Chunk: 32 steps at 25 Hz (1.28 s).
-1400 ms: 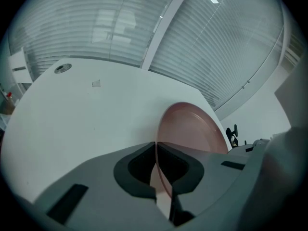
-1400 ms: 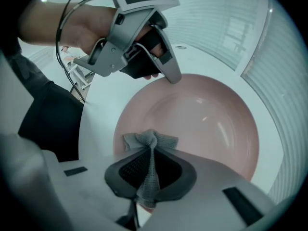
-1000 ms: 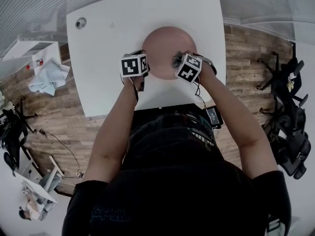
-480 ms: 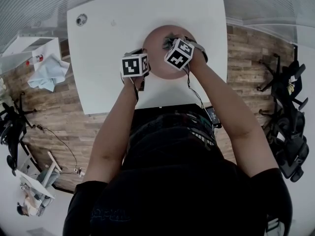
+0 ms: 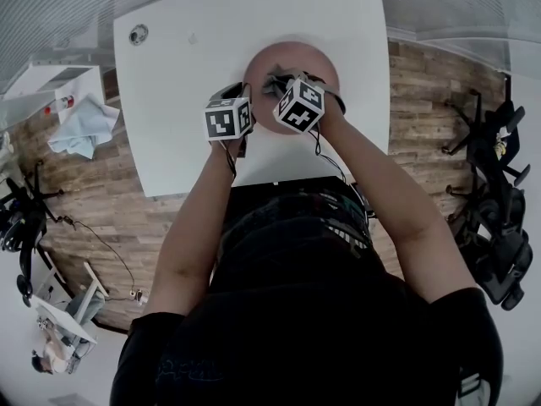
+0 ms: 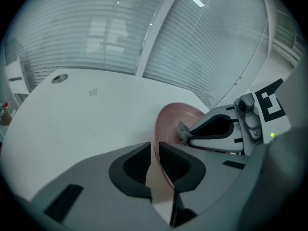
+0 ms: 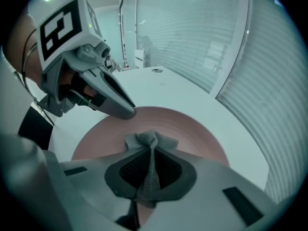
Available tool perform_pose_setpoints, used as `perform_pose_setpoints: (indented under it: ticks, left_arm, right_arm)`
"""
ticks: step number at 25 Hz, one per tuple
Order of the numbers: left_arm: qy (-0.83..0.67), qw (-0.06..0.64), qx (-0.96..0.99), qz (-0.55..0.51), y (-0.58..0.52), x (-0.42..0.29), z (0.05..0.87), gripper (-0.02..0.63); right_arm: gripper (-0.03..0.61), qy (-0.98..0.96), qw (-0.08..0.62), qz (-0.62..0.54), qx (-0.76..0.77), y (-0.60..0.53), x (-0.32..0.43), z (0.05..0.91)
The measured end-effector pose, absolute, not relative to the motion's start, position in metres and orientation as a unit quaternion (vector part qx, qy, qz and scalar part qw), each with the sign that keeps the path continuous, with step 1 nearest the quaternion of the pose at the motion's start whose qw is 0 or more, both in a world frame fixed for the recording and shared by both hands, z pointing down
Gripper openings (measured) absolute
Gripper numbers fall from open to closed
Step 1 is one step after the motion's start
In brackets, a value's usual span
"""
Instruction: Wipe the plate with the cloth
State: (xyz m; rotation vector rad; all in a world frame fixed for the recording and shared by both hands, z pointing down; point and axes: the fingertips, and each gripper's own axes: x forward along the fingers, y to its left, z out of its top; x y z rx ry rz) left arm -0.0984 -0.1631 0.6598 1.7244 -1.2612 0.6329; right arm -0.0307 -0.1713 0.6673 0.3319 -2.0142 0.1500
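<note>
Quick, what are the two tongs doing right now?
Left tongs: just been opening, open, rim of the plate between them.
Right tongs: closed on the cloth.

A: How many plates?
B: One plate (image 5: 292, 62), on the one table (image 5: 186, 100).
A: Cloths?
B: Two. A grey cloth (image 7: 150, 141) in the jaws of the right gripper (image 7: 150, 165), and a pale blue cloth (image 5: 80, 129) off the table at nine o'clock.
A: Grippers?
B: Two, counting the left gripper (image 6: 155, 153). Each carries one marker cube (image 5: 226, 118), so two cubes.
A: Anything else?
B: One round grommet (image 5: 139, 34) at the table's eleven o'clock, and two black chairs (image 5: 489, 138) at three o'clock.
</note>
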Motion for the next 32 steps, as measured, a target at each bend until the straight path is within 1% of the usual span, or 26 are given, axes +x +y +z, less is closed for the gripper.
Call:
perform_pose_setpoints:
  ticks: [3, 6, 11, 16, 20, 25, 29, 32]
  left_arm:
    - [-0.512, 0.431, 0.699, 0.252, -0.162, -0.103, 0.654, 0.079]
    - [-0.510, 0.424, 0.704, 0.254, -0.156, -0.107, 0.646, 0.093]
    - [-0.506, 0.405, 0.721, 0.244, -0.151, -0.112, 0.622, 0.095]
    - [-0.494, 0.375, 0.746, 0.243, -0.140, -0.113, 0.589, 0.097]
    - [-0.487, 0.354, 0.766, 0.226, -0.130, -0.113, 0.559, 0.095]
    - [-0.449, 0.332, 0.806, 0.197, -0.117, -0.102, 0.519, 0.094]
    - [-0.431, 0.308, 0.828, 0.185, -0.104, -0.098, 0.494, 0.074]
    - [-0.426, 0.295, 0.838, 0.169, -0.099, -0.101, 0.477, 0.044]
  right_arm:
    - [0.038, -0.844, 0.506, 0.079, 0.158, -0.164, -0.027, 0.659]
    - [0.038, -0.848, 0.490, 0.093, 0.178, -0.160, -0.023, 0.647]
    - [0.038, -0.853, 0.455, 0.130, 0.220, -0.157, -0.018, 0.622]
    - [0.038, -0.866, 0.391, 0.169, 0.262, -0.148, -0.021, 0.585]
    - [0.038, -0.876, 0.340, 0.166, 0.299, -0.141, -0.024, 0.550]
    - [0.038, -0.883, 0.314, 0.152, 0.316, -0.123, -0.027, 0.521]
    - [0.038, -0.883, 0.296, 0.152, 0.332, -0.106, -0.020, 0.504]
    - [0.038, -0.884, 0.277, 0.151, 0.347, -0.102, -0.019, 0.490]
